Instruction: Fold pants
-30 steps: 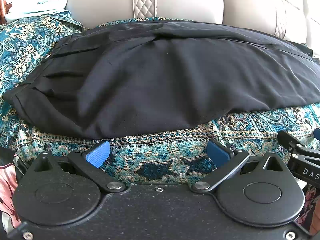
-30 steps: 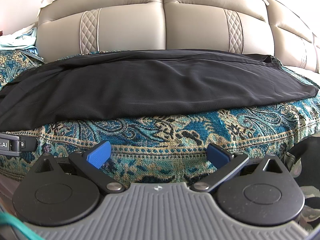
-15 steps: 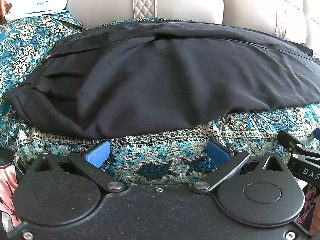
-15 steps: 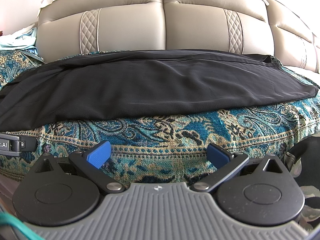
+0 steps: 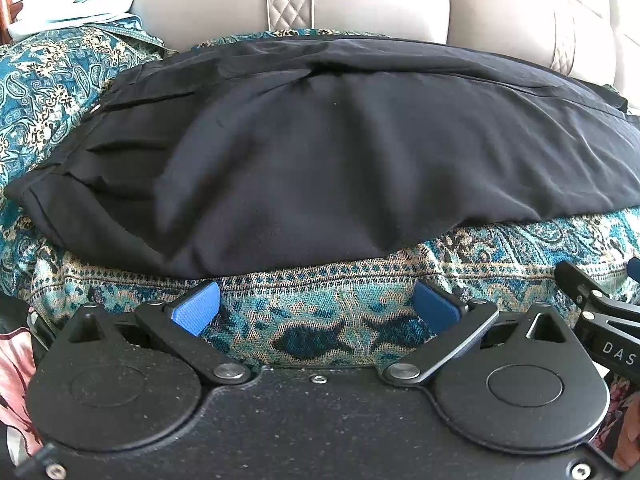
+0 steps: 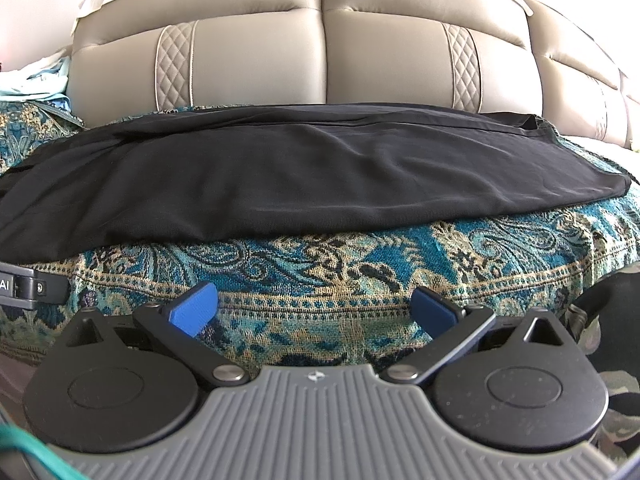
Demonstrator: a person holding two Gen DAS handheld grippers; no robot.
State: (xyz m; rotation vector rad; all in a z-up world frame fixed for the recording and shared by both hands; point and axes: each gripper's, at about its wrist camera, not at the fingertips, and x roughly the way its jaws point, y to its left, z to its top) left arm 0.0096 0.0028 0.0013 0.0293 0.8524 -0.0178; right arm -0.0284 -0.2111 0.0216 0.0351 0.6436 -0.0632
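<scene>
Black pants (image 5: 320,152) lie lengthwise across a sofa seat covered with a teal paisley throw, waist end with pleats at the left. They also show in the right wrist view (image 6: 280,176), leg ends at the right. My left gripper (image 5: 316,306) is open and empty, just in front of the pants' near edge at the seat front. My right gripper (image 6: 316,306) is open and empty, a little further back from the pants' near edge. The right gripper's body shows at the left wrist view's right edge (image 5: 600,312).
The teal paisley throw (image 6: 360,264) covers the seat and hangs over its front edge. The beige leather sofa back (image 6: 320,56) rises behind the pants. Light blue cloth (image 5: 80,4) lies at the far left.
</scene>
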